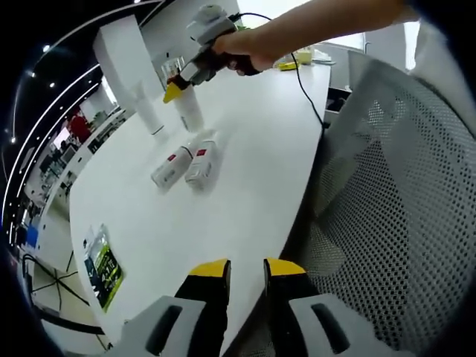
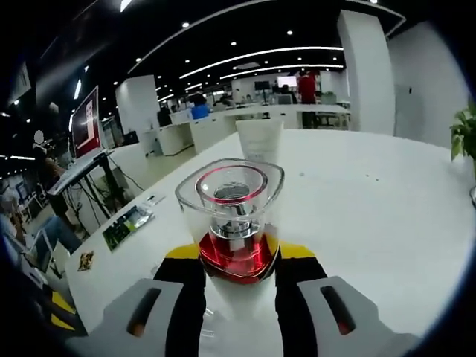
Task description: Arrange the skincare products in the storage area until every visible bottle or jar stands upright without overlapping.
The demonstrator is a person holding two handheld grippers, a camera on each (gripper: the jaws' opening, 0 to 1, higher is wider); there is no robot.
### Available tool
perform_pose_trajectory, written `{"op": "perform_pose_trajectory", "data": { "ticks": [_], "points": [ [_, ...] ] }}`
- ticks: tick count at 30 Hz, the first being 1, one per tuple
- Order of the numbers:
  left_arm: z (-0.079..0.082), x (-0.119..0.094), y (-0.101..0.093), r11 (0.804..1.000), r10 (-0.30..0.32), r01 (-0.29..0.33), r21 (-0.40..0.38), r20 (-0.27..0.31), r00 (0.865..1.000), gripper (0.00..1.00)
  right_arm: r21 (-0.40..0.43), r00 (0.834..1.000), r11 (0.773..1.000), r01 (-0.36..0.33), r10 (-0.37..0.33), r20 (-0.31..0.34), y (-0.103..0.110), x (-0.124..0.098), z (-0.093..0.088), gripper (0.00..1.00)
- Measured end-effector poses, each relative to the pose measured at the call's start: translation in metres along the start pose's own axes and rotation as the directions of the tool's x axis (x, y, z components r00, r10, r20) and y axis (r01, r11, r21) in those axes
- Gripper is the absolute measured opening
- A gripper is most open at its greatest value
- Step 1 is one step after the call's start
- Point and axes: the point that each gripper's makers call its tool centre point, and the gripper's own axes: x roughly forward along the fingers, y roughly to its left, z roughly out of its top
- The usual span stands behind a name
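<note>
Clear-capped red bottle (image 2: 232, 223) clamped upright in right gripper (image 2: 239, 262), at table (image 1: 245, 193) – placing, likely. Left gripper (image 1: 245, 269) empty, jaws slightly parted, at table edge. White tube (image 1: 146, 106) standing. Two white bottles (image 1: 187, 162) lying flat – unfinished.

Open-plan office; white counter (image 1: 245, 186); grey mesh chair (image 1: 401, 208) beside it; white pillar (image 2: 364, 67); rows of desks (image 2: 245, 119); dark ceiling with strip lights (image 2: 260, 56).
</note>
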Motion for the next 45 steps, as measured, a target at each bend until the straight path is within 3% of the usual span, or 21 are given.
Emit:
{"op": "perform_pose_trajectory", "data": {
  "ticks": [13,25,33,45],
  "points": [
    [-0.001,0.003,-0.002,1.0,-0.019,0.019,-0.01,-0.005,1.0,0.19,0.017,0.999,1.0,0.025,-0.025,0.026,-0.031,0.001,0.014,0.33],
    [-0.004,0.005,-0.008,0.998,-0.057,0.056,-0.023,-0.014,0.998,0.19,-0.062,0.999,0.998,0.025,-0.023,0.028,-0.058,0.028,0.04,0.33],
    [-0.006,0.006,-0.011,0.996,-0.08,0.079,-0.04,-0.025,0.996,0.19,-0.076,1.0,0.997,0.02,-0.019,0.006,-0.075,0.05,0.042,0.32],
    [-0.007,0.006,-0.006,0.997,-0.059,0.057,-0.058,-0.033,0.998,0.19,-0.104,1.0,0.994,0.01,-0.013,-0.029,-0.083,0.077,0.044,0.32]
  ]
}}
